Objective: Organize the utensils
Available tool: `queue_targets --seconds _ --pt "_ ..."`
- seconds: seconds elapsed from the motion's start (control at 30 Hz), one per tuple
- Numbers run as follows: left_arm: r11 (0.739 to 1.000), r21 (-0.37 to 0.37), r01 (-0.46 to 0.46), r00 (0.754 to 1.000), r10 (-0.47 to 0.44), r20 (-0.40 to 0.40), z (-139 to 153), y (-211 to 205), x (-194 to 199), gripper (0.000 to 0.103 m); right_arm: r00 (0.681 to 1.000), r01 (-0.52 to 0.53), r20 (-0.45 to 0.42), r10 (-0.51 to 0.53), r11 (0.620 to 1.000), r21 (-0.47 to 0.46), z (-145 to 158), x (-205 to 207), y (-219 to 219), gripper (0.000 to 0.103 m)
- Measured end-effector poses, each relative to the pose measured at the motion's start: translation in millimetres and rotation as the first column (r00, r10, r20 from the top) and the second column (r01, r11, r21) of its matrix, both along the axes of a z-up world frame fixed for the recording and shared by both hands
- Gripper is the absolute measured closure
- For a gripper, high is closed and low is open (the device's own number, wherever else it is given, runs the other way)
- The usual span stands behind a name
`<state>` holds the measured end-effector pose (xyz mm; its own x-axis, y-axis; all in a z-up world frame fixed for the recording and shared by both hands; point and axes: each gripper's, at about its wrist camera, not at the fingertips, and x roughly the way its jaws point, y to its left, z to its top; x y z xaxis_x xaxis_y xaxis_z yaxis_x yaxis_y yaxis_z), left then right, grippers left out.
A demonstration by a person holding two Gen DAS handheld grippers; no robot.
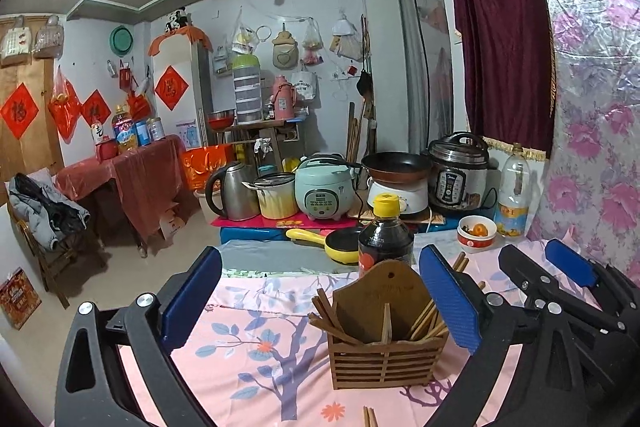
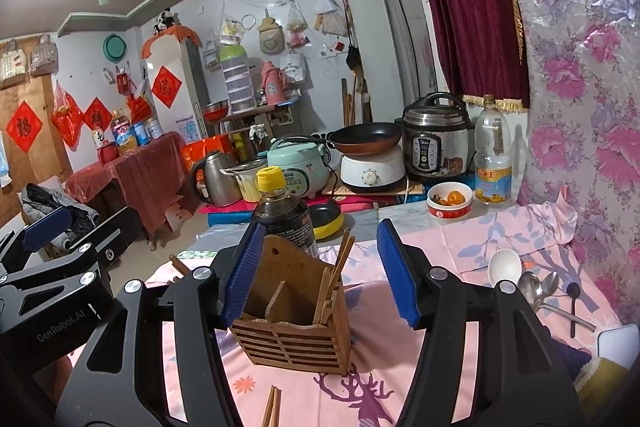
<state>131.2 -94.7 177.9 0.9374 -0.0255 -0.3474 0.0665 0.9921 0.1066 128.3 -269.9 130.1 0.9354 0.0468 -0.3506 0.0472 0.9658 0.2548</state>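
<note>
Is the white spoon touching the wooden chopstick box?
Apart. In the right wrist view, the white spoon lies far to the right of the chopstick box, with bare pink tablecloth between them.

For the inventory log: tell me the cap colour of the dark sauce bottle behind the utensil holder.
Yellow. The bottle cap shows best in the right wrist view.

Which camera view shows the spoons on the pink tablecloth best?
The right wrist view. There the spoons lie in full sight on the cloth, right of the wooden utensil holder: one white, two metal, one small dark. The left wrist view shows none; the right gripper fills that side.
</note>
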Motion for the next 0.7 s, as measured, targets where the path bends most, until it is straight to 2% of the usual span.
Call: queue_targets --seconds 0.43,0.63,0.7 --pt "0.999 0.02 -0.034 0.999 0.033 0.029 9.9 15.4 -49.7 0.006 1.0 0.01 0.019 -0.009 1.0 -0.023 14.2 -61.4 7.3 0.041" --pt "0.999 -0.014 -0.051 0.998 0.051 0.033 15.1 27.9 -66.6 0.006 1.0 0.014 0.023 -0.013 0.999 -0.032 16.4 -85.0 10.5 0.039" --pt "0.998 -0.034 -0.046 0.999 0.046 0.019 11.4 32.4 -71.6 0.006 1.0 0.017 0.021 -0.016 0.999 -0.033 9.0 -95.2 11.0 0.035"
